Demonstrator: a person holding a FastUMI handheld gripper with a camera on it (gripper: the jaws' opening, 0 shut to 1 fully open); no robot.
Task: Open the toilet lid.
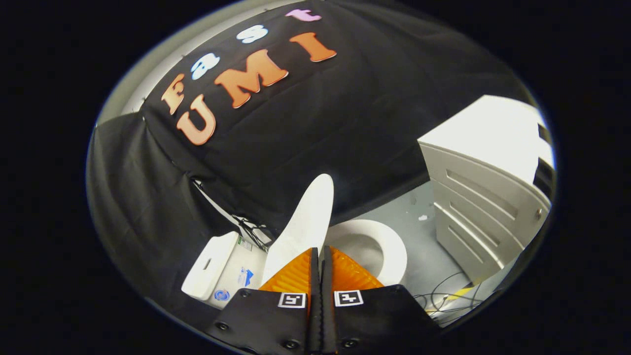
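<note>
Pressing together with hardly a gap, gripping nothing: the gripper (321, 254) and its fingers (296, 276). Standing raised just ahead of the fingers, its lower edge hidden behind them, tilting back toward the black cloth wall (345, 118): the toilet lid (308, 222). Lying open and uncovered just beside the lid, partly behind the fingers: the seat ring (394, 249) around the bowl. Sitting on the other side of the lid, close against the cloth: the white tank (209, 266). Standing well apart from the seat ring, across a strip of bare grey floor (424, 241): a white drawer cabinet (485, 207). Trailing over the floor near the cabinet's foot: loose cables (443, 296).
</note>
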